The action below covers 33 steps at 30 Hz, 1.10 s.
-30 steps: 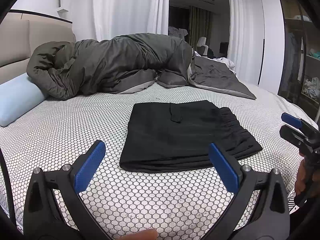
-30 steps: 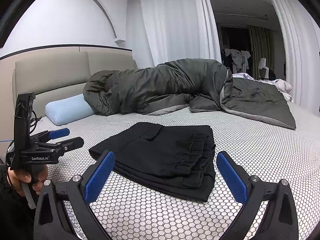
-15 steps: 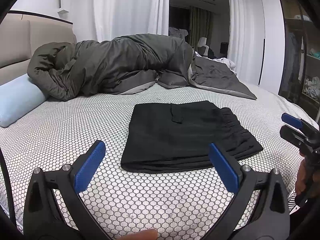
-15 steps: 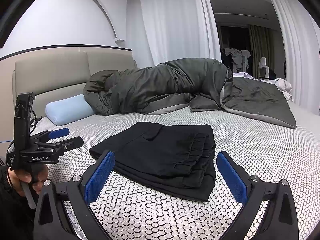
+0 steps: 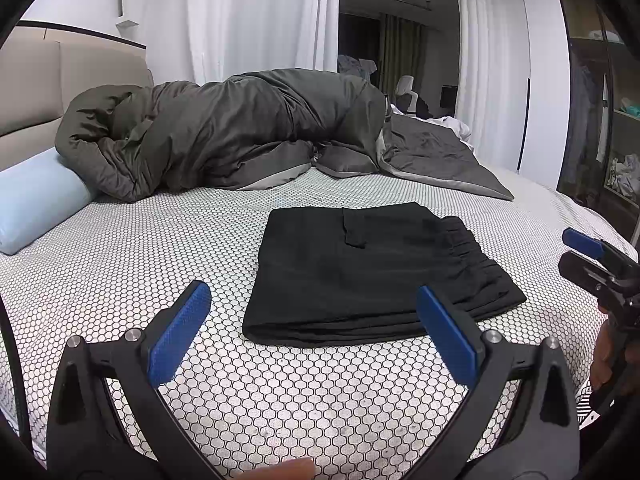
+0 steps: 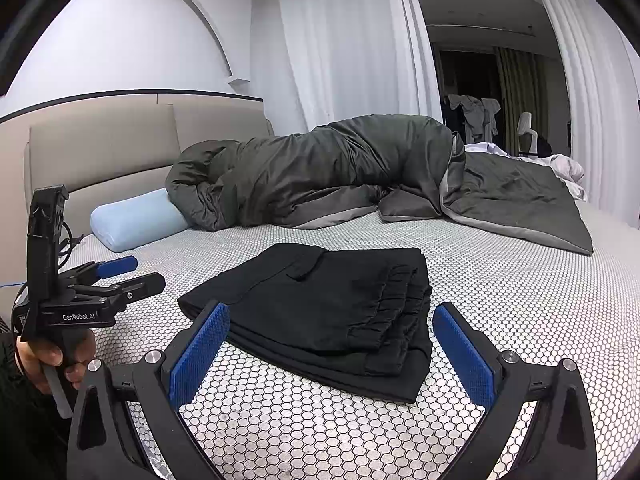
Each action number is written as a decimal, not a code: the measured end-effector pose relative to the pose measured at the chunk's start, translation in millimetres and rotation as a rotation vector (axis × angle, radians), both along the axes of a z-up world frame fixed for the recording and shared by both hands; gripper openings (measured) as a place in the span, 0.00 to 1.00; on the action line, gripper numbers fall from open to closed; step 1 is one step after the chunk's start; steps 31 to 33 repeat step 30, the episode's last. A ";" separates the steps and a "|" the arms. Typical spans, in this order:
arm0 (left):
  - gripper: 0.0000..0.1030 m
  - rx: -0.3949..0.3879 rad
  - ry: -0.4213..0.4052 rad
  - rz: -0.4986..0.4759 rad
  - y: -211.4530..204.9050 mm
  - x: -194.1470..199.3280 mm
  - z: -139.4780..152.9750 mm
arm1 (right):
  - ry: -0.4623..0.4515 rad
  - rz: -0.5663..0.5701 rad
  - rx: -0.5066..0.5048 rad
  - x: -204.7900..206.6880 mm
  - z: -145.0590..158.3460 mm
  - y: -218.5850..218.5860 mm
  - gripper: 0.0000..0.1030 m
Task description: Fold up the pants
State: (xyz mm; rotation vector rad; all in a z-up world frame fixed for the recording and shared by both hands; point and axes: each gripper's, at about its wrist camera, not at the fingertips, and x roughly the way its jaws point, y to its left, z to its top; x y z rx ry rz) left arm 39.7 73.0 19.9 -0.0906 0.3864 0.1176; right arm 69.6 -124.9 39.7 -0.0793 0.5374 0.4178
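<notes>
black pants [image 5: 368, 276] lie folded into a flat stack on the bed [image 5: 120, 264], on the honeycomb-print sheet, gathered waistband layers facing the right side in the left wrist view. from the right wrist camera the same pants [image 6: 320, 304] show their stacked elastic edges nearest the lens, a small pocket flap on top.

left gripper [image 5: 316, 330] hovers near the front fold of the stack, fingers spread wide, nothing between the blue pads, not touching the cloth. right gripper [image 6: 336, 352] the same: fingers released, apart, holding nothing, the stack seen through the gap. how high either one hangs over the sheet is hard to judge.

each camera catches the other tool at its edge. the right gripper [image 5: 588, 256] is cut off by the frame on the far right, only its tips and a bit of hand visible. the left gripper [image 6: 120, 274] shows at the left with its handle in a hand [image 6: 48, 356], half lost in the dark corner.

behind, a dark grey duvet [image 5: 224, 136] is heaped across the bed, hiding whatever is under it, its end resting over a pale blue pillow [image 5: 36, 204]. headboard [image 6: 104, 148] and white curtains [image 6: 344, 40] beyond. the doorway behind is too dim to read; the shelves at right are blurred.
</notes>
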 end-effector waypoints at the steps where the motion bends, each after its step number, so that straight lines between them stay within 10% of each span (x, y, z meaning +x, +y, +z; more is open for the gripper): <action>1: 0.99 0.000 0.000 -0.001 0.3 0.1 -0.2 | 0.000 0.001 0.001 0.1 0.0 -0.3 1.00; 33: 0.99 0.016 -0.013 -0.016 6.0 -1.8 1.8 | 0.014 0.015 -0.018 1.1 -4.0 8.9 1.00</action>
